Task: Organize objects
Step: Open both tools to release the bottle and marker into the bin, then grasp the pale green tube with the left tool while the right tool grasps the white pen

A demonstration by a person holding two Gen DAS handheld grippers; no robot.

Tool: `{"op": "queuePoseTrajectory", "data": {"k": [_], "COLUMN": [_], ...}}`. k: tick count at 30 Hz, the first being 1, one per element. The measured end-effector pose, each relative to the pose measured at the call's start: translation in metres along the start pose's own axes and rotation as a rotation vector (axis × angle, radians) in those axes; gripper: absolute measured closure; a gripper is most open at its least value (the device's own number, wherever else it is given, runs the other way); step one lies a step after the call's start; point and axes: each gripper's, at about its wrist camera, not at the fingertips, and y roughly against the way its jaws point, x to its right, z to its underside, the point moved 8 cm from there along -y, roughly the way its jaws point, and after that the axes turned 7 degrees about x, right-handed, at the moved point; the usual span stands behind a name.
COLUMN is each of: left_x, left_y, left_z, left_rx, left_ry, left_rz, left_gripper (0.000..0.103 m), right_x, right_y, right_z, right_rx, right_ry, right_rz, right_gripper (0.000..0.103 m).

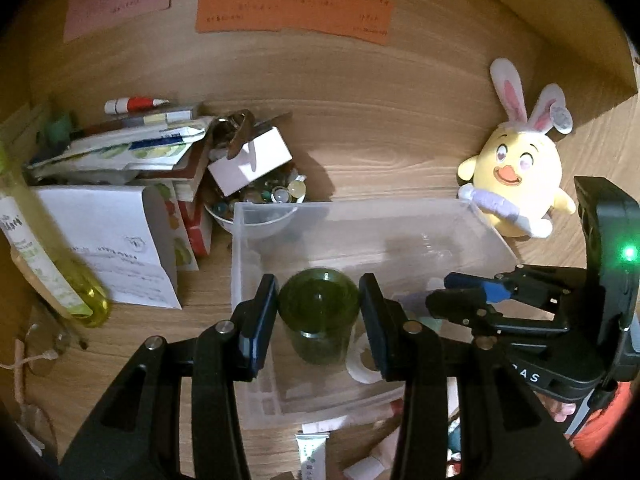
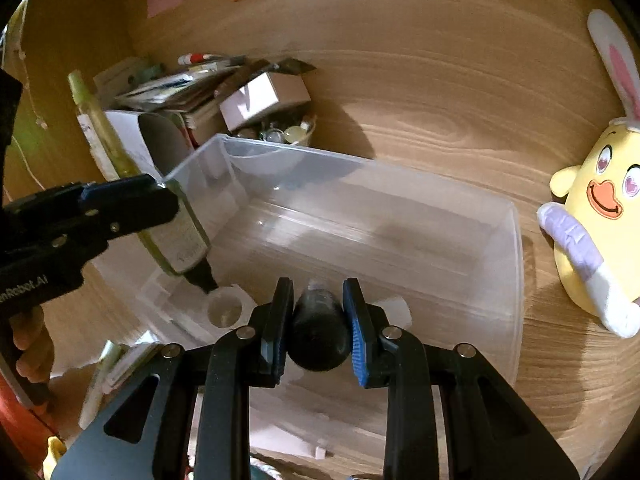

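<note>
A clear plastic bin [image 1: 460, 216] [image 2: 516, 248] stands on the wooden desk. My left gripper [image 1: 318, 312] is shut on a dark green bottle [image 1: 318, 312] and holds it inside the bin's near left part, tilted; it shows in the right wrist view [image 2: 180, 228] with its black cap down near a white roll [image 2: 226, 308]. My right gripper [image 2: 316, 320] is shut on a small dark bottle [image 2: 318, 328] over the bin's near side. The right gripper also shows in the left wrist view [image 1: 464, 296].
A yellow plush chick with bunny ears [image 1: 516, 180] [image 2: 592, 216] sits right of the bin. Left of the bin are stacked boxes and papers [image 1: 120, 160], a bowl of marbles [image 1: 260, 200] and a yellow-green bottle [image 1: 48, 264]. Tubes lie at the near edge [image 1: 312, 456].
</note>
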Motion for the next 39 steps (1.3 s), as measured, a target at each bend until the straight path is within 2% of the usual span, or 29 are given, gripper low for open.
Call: {"op": "queuePoseTrajectory", "data": {"k": [5,7,12,16,17,18,19,22,27,35,39], "left_x": [0.005,0.006,0.009,0.007,0.006,0.004,0.003,-0.001,-0.006,-0.013,-0.014], "left_y": [0.007,0.013,0.034,0.053,0.058,0.064,0.068,0.08,0.09,0.087,0.081], "left_z": [-0.002,-0.003,-0.006,-0.004,-0.003,0.001,0.003,0.014,0.041,0.094,0.123], "left_rx": [0.018,0.031,0.064,0.092,0.094,0.1,0.108,0.111,0.081,-0.011,-0.069], "left_ry": [-0.021,-0.03,-0.033,-0.051,-0.054,-0.055,-0.053,-0.061,-0.06,-0.04,-0.031], "left_rz": [0.0,-0.004,-0.003,-0.026,-0.032,-0.042,-0.047,-0.069,-0.085,-0.095,-0.1], "left_gripper": [0.048,0.043,0.029,0.026,0.022,0.012,0.007,0.007,0.006,0.006,0.006], "right_x": [0.006,0.007,0.007,0.005,0.004,0.004,0.004,0.009,0.018,0.023,0.018], "right_y": [0.001,0.005,0.028,0.055,0.064,0.072,0.08,0.099,0.118,0.121,0.115], "right_z": [0.0,0.0,-0.005,-0.006,-0.006,-0.005,-0.003,0.003,0.023,0.075,0.098], "right_rx": [-0.015,-0.01,0.042,0.096,0.113,0.126,0.141,0.178,0.189,0.121,0.075], "right_ry": [0.002,0.008,0.029,0.034,0.03,0.027,0.023,0.019,0.0,-0.021,-0.013], "right_rz": [0.022,0.035,0.065,0.079,0.077,0.076,0.076,0.092,0.108,0.134,0.116], "right_gripper": [0.078,0.07,0.057,0.046,0.044,0.04,0.036,0.029,0.025,0.024,0.024]}}
